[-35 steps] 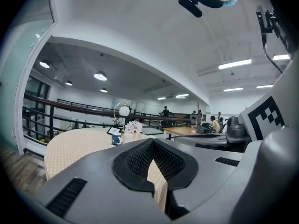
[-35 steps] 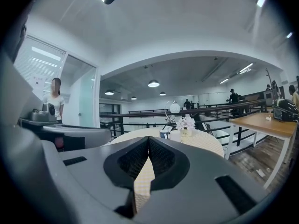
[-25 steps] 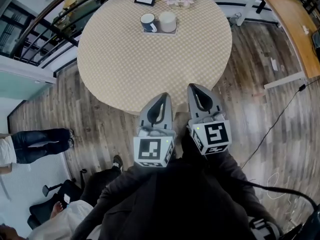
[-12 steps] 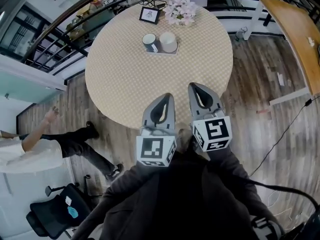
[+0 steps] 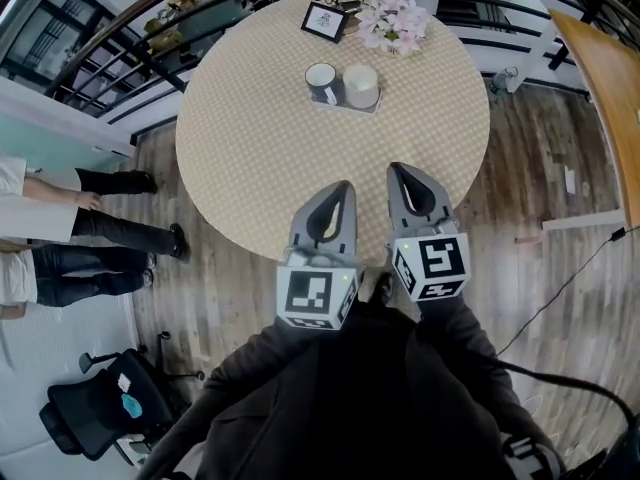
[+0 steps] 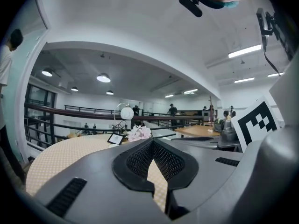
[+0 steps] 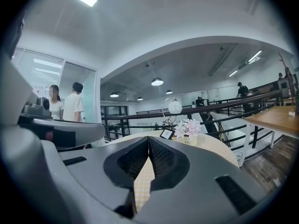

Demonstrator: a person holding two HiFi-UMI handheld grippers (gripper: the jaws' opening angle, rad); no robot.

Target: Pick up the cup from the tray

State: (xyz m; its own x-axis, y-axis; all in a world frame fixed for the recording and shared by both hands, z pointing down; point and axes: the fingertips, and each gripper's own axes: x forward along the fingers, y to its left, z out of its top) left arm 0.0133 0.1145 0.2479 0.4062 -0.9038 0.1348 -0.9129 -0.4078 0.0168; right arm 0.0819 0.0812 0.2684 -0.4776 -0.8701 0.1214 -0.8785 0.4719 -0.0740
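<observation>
A small grey tray [image 5: 330, 103] sits at the far side of the round beige table [image 5: 260, 158]. On it stand a dark blue cup [image 5: 322, 81] with a white inside and a white lidded cup [image 5: 361, 85]. My left gripper [image 5: 343, 190] and right gripper [image 5: 400, 172] hover side by side over the table's near edge, well short of the tray. Both are shut with the tips touching and nothing between them. In the left gripper view [image 6: 152, 142] and the right gripper view [image 7: 148, 139] the jaws hide the cups.
A small framed picture [image 5: 325, 22] and a pot of pink flowers [image 5: 393, 23] stand behind the tray. A black railing [image 5: 150, 48] curves round the table's far side. Two people [image 5: 60, 208] stand on the wooden floor at left, and an office chair [image 5: 90, 418] sits at lower left.
Both grippers have come forward from short of the table to above its near edge, still shut. The table and tray lie closer in view. The people at left have shifted.
</observation>
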